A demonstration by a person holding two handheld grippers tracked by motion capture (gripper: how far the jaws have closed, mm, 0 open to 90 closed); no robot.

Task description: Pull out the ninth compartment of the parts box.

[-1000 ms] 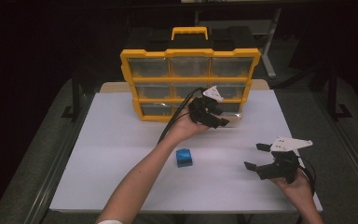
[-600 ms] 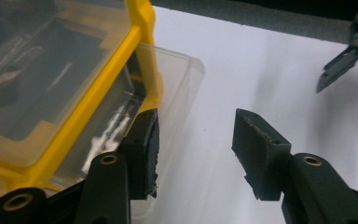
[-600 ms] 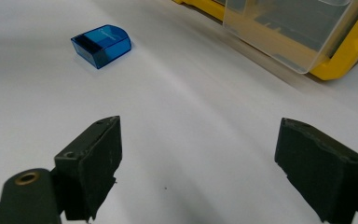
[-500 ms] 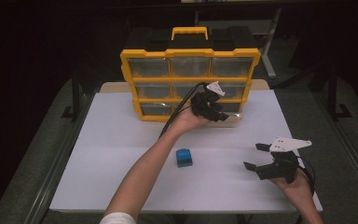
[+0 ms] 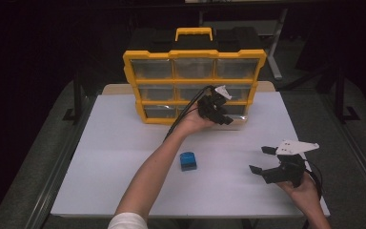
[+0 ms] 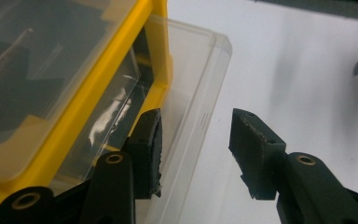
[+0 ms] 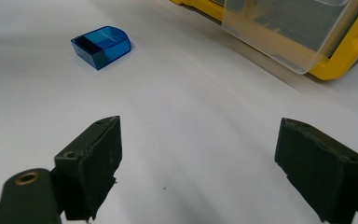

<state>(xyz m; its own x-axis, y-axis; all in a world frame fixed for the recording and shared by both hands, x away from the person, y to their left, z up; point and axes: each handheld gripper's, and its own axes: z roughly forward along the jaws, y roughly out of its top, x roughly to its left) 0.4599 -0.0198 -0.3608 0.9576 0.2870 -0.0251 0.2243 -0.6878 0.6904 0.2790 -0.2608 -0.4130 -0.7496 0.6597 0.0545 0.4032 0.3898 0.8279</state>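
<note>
A yellow organizer (image 5: 195,53) with clear drawers stands at the back of the white table (image 5: 119,143). Its lower right clear drawer (image 6: 200,84) sticks out a little, as the right gripper view also shows on the clear drawer (image 7: 284,32). My left gripper (image 5: 224,117) is at that drawer, open, and its jaws straddle the drawer's front wall (image 6: 196,126). A small blue box (image 5: 188,161) lies on the table near the middle. To its right my right gripper (image 5: 259,159) hovers low over the table, wide open with nothing between its jaws; from it the blue box (image 7: 101,45) lies ahead to the left.
The organizer has a yellow handle (image 5: 193,32) on top. Bare table surface stretches left of the blue box and along the front edge. Dark floor and metal frame legs surround the table.
My left hand has edged slightly toward the organizer's lower right drawer. The right gripper and the blue box have stayed in place.
</note>
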